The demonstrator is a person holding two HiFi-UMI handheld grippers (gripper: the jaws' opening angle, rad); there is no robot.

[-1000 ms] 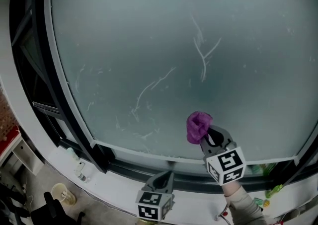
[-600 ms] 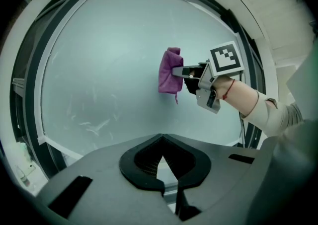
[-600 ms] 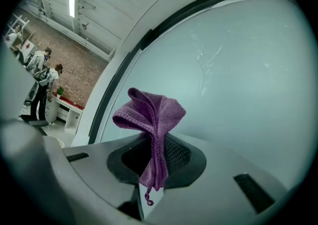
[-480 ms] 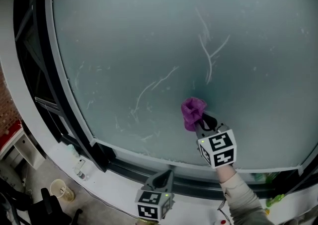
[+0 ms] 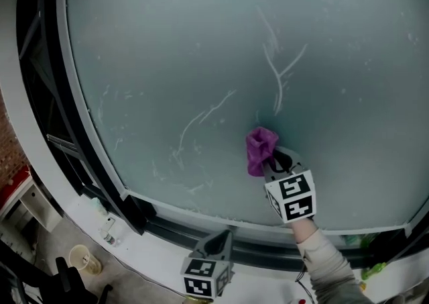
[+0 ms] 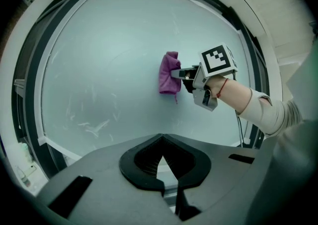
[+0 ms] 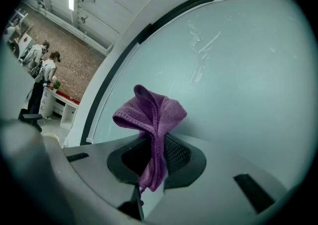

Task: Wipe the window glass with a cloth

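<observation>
The frosted window glass [image 5: 201,47] fills the head view and carries white streaks [image 5: 278,74]. My right gripper [image 5: 273,162] is shut on a crumpled purple cloth [image 5: 260,150], which presses against the glass just below the forked streak. In the right gripper view the cloth [image 7: 154,114] bunches up between the jaws of the right gripper [image 7: 154,147] and a tail hangs down. The left gripper view shows the same cloth [image 6: 170,72] against the pane [image 6: 109,60]. My left gripper [image 5: 216,247] hangs low by the sill, shut on nothing, off the glass; its own view shows the left gripper [image 6: 161,144] with jaws together.
A black frame [image 5: 64,135] and a white sill [image 5: 154,256] border the glass. A small bottle [image 5: 107,229] stands on the sill and a paper cup [image 5: 84,260] sits lower left. Green items [image 5: 370,256] lie at the lower right. People [image 7: 42,70] stand far off by a brick wall.
My right gripper has carried the purple cloth up and a little left over the glass, from near the bottom frame to just under the forked streak. The left gripper has stayed low.
</observation>
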